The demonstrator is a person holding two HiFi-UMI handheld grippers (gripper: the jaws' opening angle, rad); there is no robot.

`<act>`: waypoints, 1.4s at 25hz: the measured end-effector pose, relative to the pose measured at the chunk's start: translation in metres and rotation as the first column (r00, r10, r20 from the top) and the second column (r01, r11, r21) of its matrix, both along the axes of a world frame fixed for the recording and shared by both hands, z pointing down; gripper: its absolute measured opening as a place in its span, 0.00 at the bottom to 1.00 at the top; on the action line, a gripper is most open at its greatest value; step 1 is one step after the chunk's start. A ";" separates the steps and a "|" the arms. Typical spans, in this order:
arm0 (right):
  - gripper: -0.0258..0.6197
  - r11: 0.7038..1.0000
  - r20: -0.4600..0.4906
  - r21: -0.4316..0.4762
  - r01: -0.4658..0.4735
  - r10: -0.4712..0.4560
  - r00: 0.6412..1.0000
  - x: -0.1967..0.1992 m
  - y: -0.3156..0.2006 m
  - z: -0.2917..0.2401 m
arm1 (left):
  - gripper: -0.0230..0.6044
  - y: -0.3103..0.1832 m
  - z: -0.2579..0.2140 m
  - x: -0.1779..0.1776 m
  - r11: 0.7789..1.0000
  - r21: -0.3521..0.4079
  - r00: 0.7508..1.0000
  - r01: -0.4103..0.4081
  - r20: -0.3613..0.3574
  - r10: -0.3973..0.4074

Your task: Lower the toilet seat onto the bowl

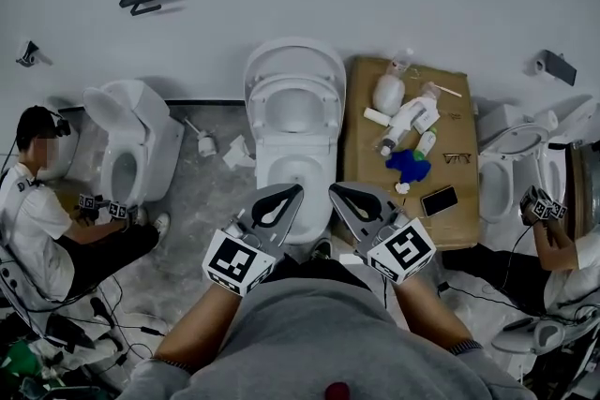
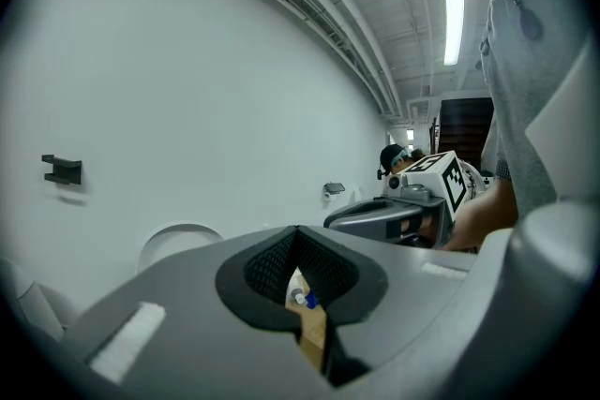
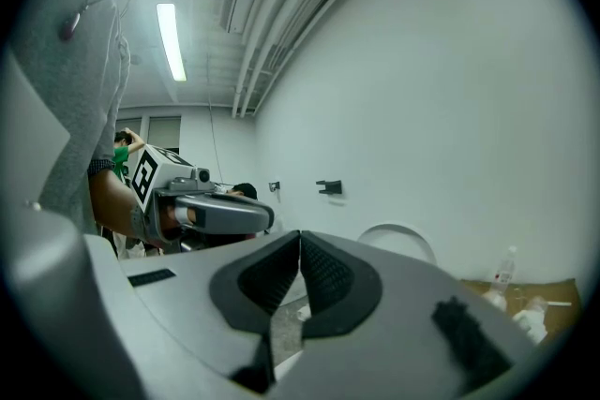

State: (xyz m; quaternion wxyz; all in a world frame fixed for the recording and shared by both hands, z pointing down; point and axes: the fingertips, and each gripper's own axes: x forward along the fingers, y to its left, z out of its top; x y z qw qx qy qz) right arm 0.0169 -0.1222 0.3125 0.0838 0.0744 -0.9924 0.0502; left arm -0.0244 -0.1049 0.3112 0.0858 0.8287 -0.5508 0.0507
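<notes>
Seat (image 1: 293,82) is up, leaning back on the raised lid (image 1: 293,51) behind the bowl (image 1: 267,166). The bowl rim is bare, so nothing of the task looks done.

Left claw (image 1: 299,188) is pressed together with nothing in it. The left gripper view shows pad on pad, with only background in the slit below. Right claw (image 1: 333,190) is the same: pressed together and empty. Both hover at the near edge of the bowl with tips aimed toward it, neither touching the seat.

Judged left to do:
- Reach over the bowl to the seat's top edge.
- Hook or push it forward.
- Ease it down flat on the rim.

Lid probably stays up, since the task names only the seat.

Cardboard (image 1: 361,136) lies flat just right of the bowl and carries:
- white bottles (image 1: 408,119)
- blue cloth (image 1: 408,164)
- phone (image 1: 439,200)
- glasses (image 1: 457,158)

Second toilet (image 1: 131,155) stands left of the bowl with a person (image 1: 37,220) crouched at it. Third toilet (image 1: 511,173) stands right of the bowl, past the cardboard, with another person's hand at it.

Writing: none readable.
- Bottle labels are too small to read.
- Phone screen is dark.
- Cardboard shows no print that can be made out.
- The only markings are the black-and-white square markers on the gripper cubes, which are codes and not text.
- No brand can be made out on any toilet.
</notes>
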 end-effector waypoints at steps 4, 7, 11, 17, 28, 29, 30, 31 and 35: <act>0.06 1.000 -0.009 -0.005 -0.003 0.003 1.000 -0.005 -0.014 0.002 | 0.05 -0.015 0.003 -0.007 1.000 -0.009 1.000 0.002 0.003 -0.002; 0.06 1.000 -0.022 -0.012 -0.022 0.021 1.000 -0.011 -0.024 0.006 | 0.05 -0.027 0.008 -0.015 1.000 -0.016 1.000 -0.019 0.004 0.019; 0.06 0.998 -0.035 -0.012 -0.064 0.064 0.997 -0.026 -0.040 0.012 | 0.05 -0.045 0.014 -0.033 0.998 -0.018 0.998 -0.058 0.007 0.058; 0.06 0.987 -0.047 -0.014 -0.158 0.157 0.986 -0.052 -0.061 0.019 | 0.05 -0.069 0.024 -0.065 0.991 -0.025 0.991 -0.132 0.024 0.133; 0.06 0.961 -0.069 -0.031 -0.275 0.272 0.960 -0.091 -0.093 0.049 | 0.07 -0.116 0.067 -0.109 0.962 -0.123 0.960 -0.243 0.112 0.256; 0.06 0.959 -0.072 -0.032 -0.282 0.279 0.957 -0.094 -0.097 0.051 | 0.08 -0.122 0.073 -0.112 0.958 -0.139 0.954 -0.252 0.127 0.270; 0.06 0.957 -0.076 -0.033 -0.290 0.287 0.955 -0.096 -0.100 0.053 | 0.08 -0.128 0.079 -0.115 0.953 -0.154 0.949 -0.260 0.142 0.281; 0.06 0.954 -0.080 -0.034 -0.297 0.294 0.953 -0.098 -0.104 0.055 | 0.09 -0.135 0.085 -0.117 0.949 -0.170 0.943 -0.266 0.156 0.292; 0.06 0.944 -0.094 -0.039 -0.328 0.323 0.942 -0.105 -0.118 0.064 | 0.12 -0.162 0.106 -0.126 0.927 -0.235 0.913 -0.292 0.221 0.343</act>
